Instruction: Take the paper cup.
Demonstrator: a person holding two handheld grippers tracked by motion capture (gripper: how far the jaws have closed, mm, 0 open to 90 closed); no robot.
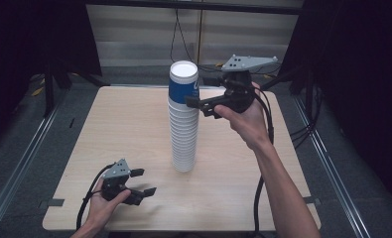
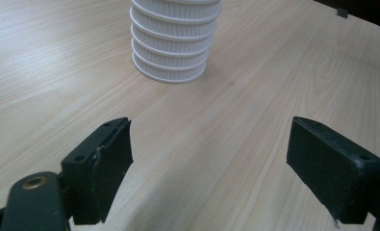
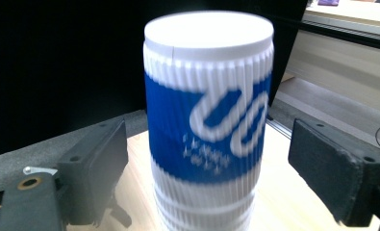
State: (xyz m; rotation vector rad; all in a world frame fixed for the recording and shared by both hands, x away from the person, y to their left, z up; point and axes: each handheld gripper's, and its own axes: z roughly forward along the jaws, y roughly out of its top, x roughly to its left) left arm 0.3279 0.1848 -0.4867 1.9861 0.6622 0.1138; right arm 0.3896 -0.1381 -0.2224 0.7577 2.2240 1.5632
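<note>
Upright at frame centre, the cup stack (image 1: 183, 116) stands between the open right gripper (image 1: 203, 106) jaws; the open left gripper (image 1: 143, 182) idles lower left.

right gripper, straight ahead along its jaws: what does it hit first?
Likely the top cup, blue-banded, of the cup stack. It sits centred between the open jaws of the right gripper, which flank it without touching; exact gap is unclear.
</note>
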